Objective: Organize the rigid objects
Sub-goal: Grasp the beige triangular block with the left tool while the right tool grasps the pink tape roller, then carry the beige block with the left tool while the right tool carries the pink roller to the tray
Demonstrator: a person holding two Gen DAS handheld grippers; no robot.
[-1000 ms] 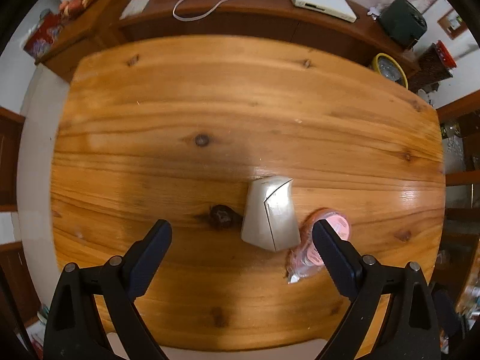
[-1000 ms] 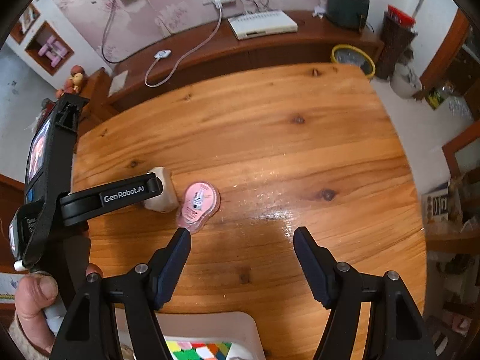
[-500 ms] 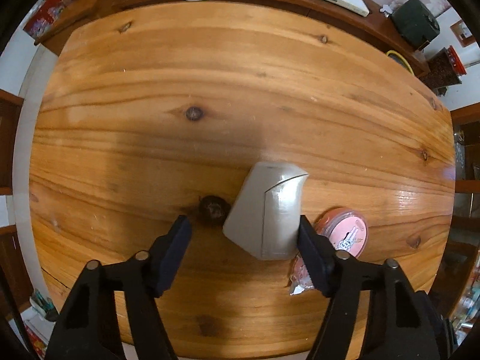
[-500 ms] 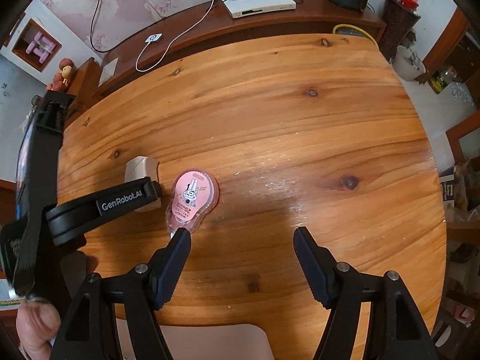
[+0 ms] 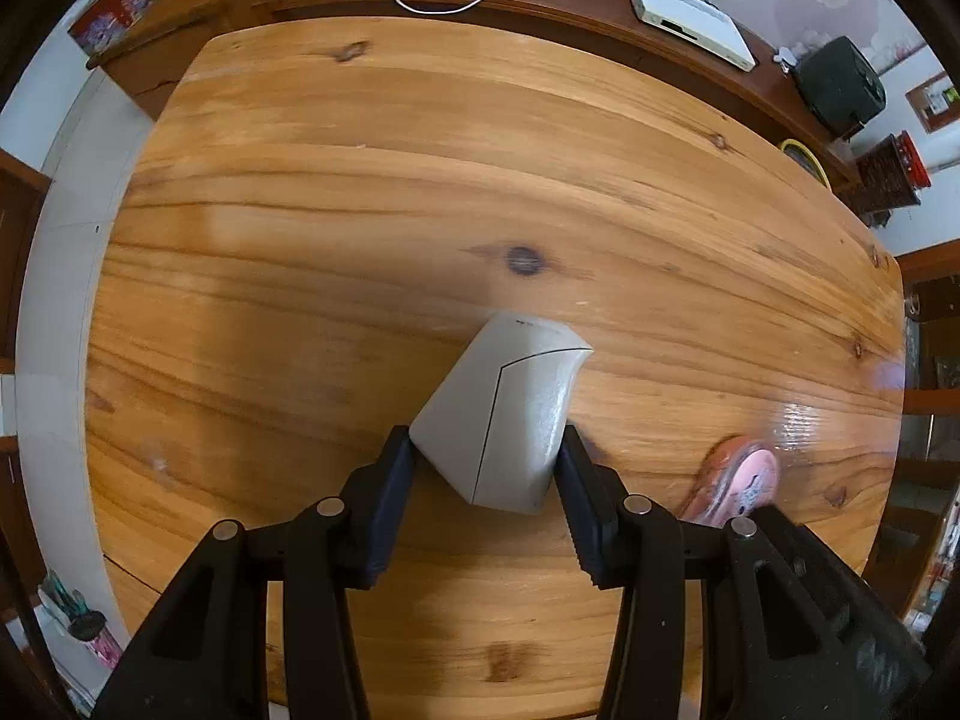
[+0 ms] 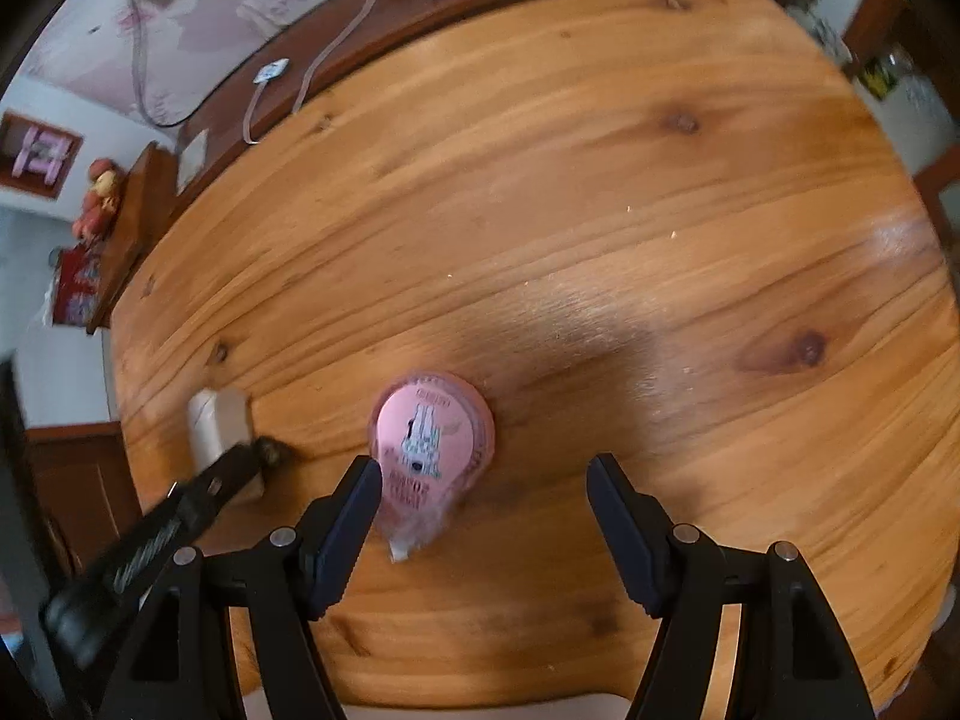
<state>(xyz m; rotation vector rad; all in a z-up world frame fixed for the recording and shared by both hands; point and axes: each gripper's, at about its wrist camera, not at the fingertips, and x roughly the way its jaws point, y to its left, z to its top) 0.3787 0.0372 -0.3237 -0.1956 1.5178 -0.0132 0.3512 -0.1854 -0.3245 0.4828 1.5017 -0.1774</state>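
On the left, the left gripper (image 5: 485, 468) has closed in over the last second: its fingers (image 5: 393, 480), spread wide either side of nothing a moment ago, now pinch the pale grey wedge-shaped plastic device (image 5: 501, 414) across its near, narrower end, one pad against each flank. That looks like a finished grasp, so the lift is probably next. The device sits toward the near middle of the glossy knotted pine tabletop (image 5: 420, 180), its long axis running from the fingers away and slightly to the right, broad end pointing far. Just right of it lies the pink teardrop-shaped correction-tape dispenser (image 6: 431, 441), flat, label up, long axis near-to-far with its clear tapered tip pointing near. The right gripper (image 6: 483, 480) has come down over it, fingers (image 6: 354, 504) spread, the left one just beside the dispenser, nothing held.
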